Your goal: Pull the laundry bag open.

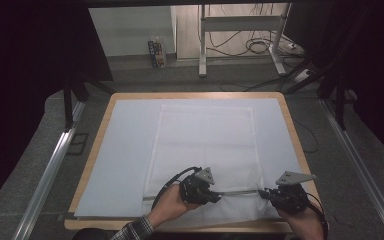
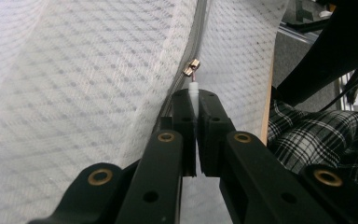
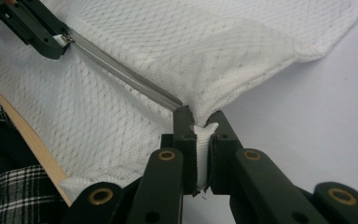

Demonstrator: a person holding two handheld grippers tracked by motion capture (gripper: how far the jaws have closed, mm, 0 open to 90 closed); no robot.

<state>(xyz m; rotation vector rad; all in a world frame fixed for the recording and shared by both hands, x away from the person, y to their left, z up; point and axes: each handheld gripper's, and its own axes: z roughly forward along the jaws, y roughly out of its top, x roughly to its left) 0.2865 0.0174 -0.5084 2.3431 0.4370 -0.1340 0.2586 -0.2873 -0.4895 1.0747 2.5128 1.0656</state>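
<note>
A white mesh bag [image 1: 205, 140] lies flat on the pale mat [image 1: 125, 150], with its grey zipper [image 1: 237, 192] running along the near end. My left gripper [image 1: 216, 196] is at the left part of the zipper, shut on the small white pull tab [image 2: 194, 88] that hangs from the metal slider [image 2: 191, 68]. At the zipper's right end my right gripper [image 1: 266, 194] is shut on a bunched fold of the bag's fabric [image 3: 200, 140]. The right gripper view shows the zipper [image 3: 121, 72] stretched taut from its jaws to the left gripper [image 3: 63, 39].
The mat covers a wooden table [image 1: 295, 130] whose near edge [image 3: 28, 140] lies just behind the bag. Metal rails [image 1: 50, 170] run along both sides on the floor. A desk frame [image 1: 202, 45] and cables [image 1: 260, 47] stand beyond the table. A plaid sleeve [image 2: 317, 135] is close by.
</note>
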